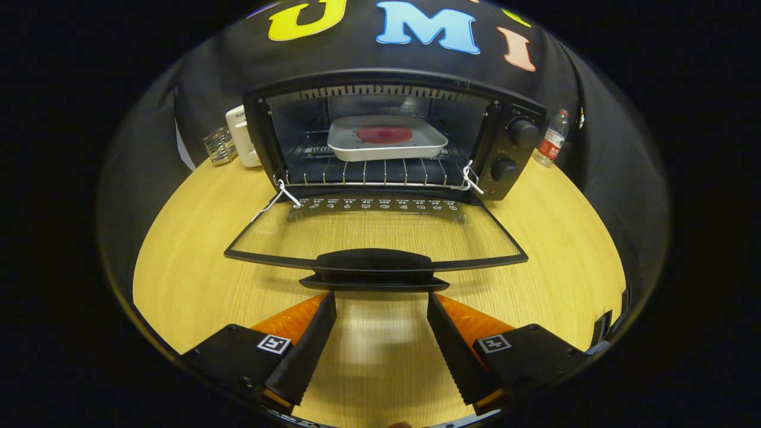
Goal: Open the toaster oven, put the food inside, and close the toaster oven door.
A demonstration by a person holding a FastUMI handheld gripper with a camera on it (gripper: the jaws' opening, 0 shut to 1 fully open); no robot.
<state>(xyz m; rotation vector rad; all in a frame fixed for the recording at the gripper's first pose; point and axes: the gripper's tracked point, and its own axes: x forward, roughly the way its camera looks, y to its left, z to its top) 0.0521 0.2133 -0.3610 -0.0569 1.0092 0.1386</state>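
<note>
- gripper [380, 300] fingers spread apart, nothing between, just short of door handle [373, 263]
- toaster oven [392, 134] at table's [196, 279] far edge, door [374, 235] folded down flat
- tray [386, 142] w/ red food [384, 134] on rack inside

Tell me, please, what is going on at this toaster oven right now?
A person is working a handheld gripper at the toaster oven. Its door lies fully open over the table, and the tray with the food already sits on the rack inside. The gripper is open, holding nothing, its fingertips just short of the door handle. Closing the door remains.
</note>
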